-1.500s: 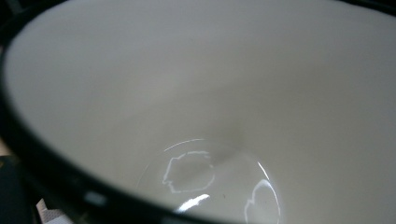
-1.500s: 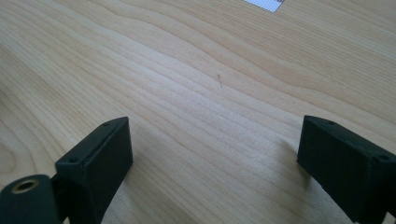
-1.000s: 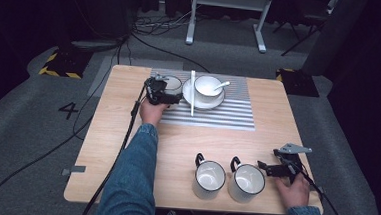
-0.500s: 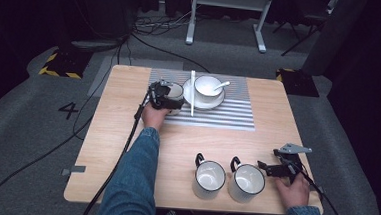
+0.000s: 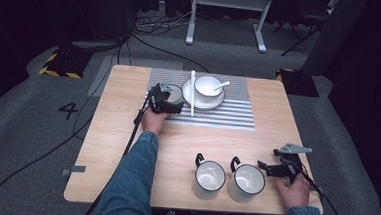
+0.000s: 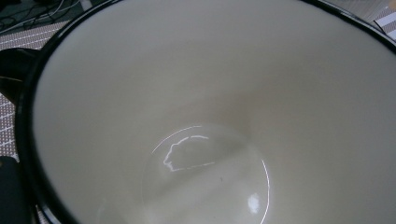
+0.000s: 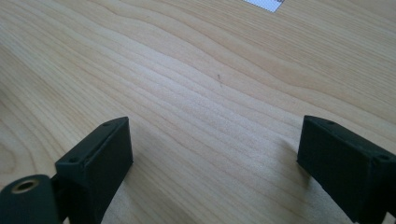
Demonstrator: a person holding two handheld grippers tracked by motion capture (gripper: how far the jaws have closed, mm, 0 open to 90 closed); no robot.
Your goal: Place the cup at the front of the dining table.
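Left gripper (image 5: 165, 100) sits directly against the white black-rimmed enamel mug (image 6: 205, 116); jaw spread indeterminable. Right gripper (image 7: 215, 154) stands wide, empty.

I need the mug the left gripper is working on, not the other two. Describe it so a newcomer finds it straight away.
Start at the striped placemat at the table's far side. On it sits a white bowl on a saucer with chopsticks alongside. The mug stands just left of the chopsticks, at the left gripper: the single mug on the mat, while two like it stand at the near edge.
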